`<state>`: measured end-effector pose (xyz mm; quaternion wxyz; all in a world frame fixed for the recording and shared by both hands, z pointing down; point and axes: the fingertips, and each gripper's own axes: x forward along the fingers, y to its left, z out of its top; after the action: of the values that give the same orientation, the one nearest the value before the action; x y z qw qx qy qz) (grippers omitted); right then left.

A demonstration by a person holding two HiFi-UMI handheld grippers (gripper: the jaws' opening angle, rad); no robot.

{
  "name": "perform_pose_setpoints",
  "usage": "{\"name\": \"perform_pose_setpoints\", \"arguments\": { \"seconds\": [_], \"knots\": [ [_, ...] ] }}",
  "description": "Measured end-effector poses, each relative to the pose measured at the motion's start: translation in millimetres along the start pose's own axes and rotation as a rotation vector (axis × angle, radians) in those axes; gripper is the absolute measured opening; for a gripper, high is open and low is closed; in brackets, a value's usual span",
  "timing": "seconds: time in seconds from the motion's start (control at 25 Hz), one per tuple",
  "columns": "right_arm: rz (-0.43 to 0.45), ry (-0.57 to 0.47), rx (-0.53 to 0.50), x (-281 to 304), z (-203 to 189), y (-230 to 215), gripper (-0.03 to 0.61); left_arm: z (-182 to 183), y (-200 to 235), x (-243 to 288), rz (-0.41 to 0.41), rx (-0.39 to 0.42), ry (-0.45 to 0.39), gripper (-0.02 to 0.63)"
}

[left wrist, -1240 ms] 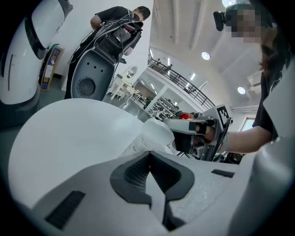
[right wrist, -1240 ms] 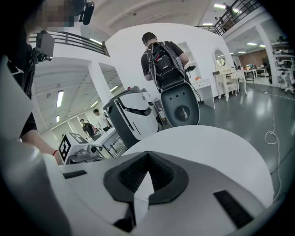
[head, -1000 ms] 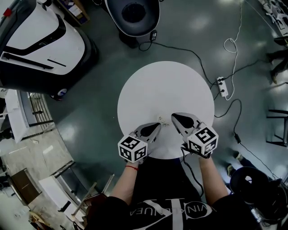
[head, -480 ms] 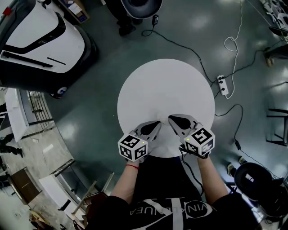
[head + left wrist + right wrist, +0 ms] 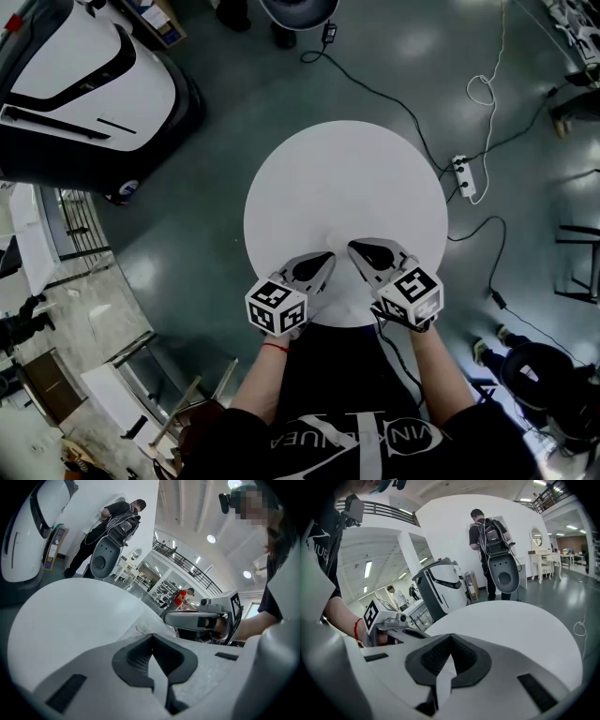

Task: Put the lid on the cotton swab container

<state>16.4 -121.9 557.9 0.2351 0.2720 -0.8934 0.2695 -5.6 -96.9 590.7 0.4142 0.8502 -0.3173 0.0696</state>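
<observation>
1. The surface (image 5: 347, 178) is a single round white top on a glossy grey floor (image 5: 187, 216) in a large hall. Its middle and far half are bare.
2. Around the surface:
   - To its far left there is one big white-and-black machine (image 5: 84, 66).
   - To its right one power strip (image 5: 462, 180) lies on the floor, with a dark cable (image 5: 394, 103) curving past the far edge.
   - Beyond its far edge one person in dark clothes (image 5: 490, 531) stands with their back turned.
3. There is one container, the clear cotton swab container (image 5: 142, 626). It stands on the near part of the surface, just ahead of the left gripper's tips and between the two grippers. It shows only as a faint see-through shape, so its contents and whether a lid sits on it cannot be made out.
4. Two grippers sit at the near edge of the surface, angled toward each other.
   - The left gripper (image 5: 328, 256) has its fingers (image 5: 131, 656) clenched tip to tip, with nothing gripped.
   - The right gripper (image 5: 353, 247) has its fingers (image 5: 433, 656) pressed together the same way — empty too.
</observation>
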Motion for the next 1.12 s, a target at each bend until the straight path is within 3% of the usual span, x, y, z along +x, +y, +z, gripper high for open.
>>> {"name": "perform_pose_setpoints", "arguments": {
  "seconds": [0.8, 1.12],
  "knots": [
    [-0.044, 0.053, -0.172, 9, -1, 8, 0.002, 4, 3, -6, -0.006, -0.005, -0.019, 0.005],
    [-0.060, 0.051, -0.173, 7, -1, 6, 0.002, 21, -16, -9, -0.086, 0.048, -0.037, 0.005]
  ]
}}
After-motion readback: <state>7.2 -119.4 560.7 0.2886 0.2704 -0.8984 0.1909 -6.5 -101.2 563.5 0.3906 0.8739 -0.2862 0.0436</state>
